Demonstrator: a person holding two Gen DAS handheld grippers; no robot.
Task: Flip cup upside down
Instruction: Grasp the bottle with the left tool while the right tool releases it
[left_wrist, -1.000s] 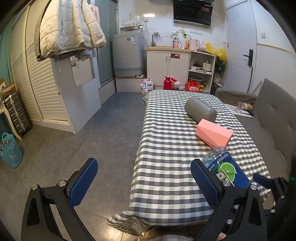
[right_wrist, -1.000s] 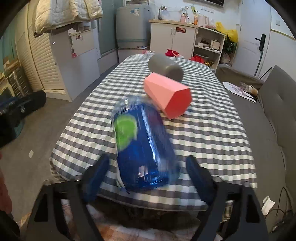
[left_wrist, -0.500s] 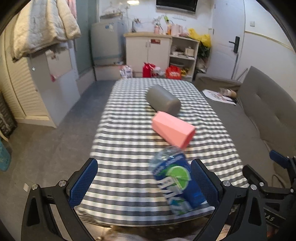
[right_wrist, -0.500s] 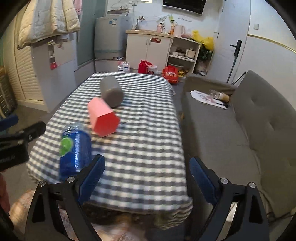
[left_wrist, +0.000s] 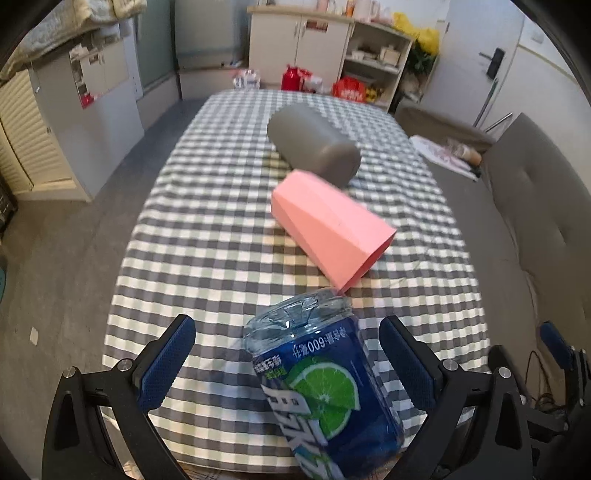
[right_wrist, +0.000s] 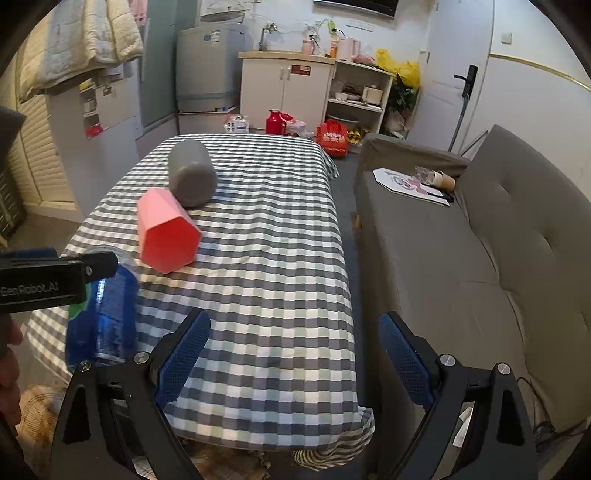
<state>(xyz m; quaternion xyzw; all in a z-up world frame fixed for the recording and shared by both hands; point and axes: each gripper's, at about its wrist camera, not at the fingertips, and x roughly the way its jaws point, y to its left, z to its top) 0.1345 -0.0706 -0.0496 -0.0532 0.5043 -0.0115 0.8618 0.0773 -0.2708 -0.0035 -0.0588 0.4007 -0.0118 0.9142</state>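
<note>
A clear cup with a blue lime label (left_wrist: 325, 384) lies on its side at the near end of the checked table (left_wrist: 207, 236). My left gripper (left_wrist: 288, 358) is open, its fingers on either side of this cup without touching it. The cup also shows in the right wrist view (right_wrist: 107, 314), partly behind the left gripper's body. A pink faceted cup (left_wrist: 332, 225) (right_wrist: 166, 232) and a grey cup (left_wrist: 314, 142) (right_wrist: 192, 177) lie on their sides further along. My right gripper (right_wrist: 293, 354) is open and empty over the table's near right part.
A grey sofa (right_wrist: 498, 258) runs along the table's right side, with papers and a paper cup on it. White cabinets (right_wrist: 288, 88) and a washing machine (right_wrist: 207, 70) stand at the far wall. Open floor (left_wrist: 66, 229) lies left of the table.
My left gripper has moved forward and lower, so the blue-label cup now lies between its fingers. My right gripper has swung right, away from that cup, towards the sofa side.
</note>
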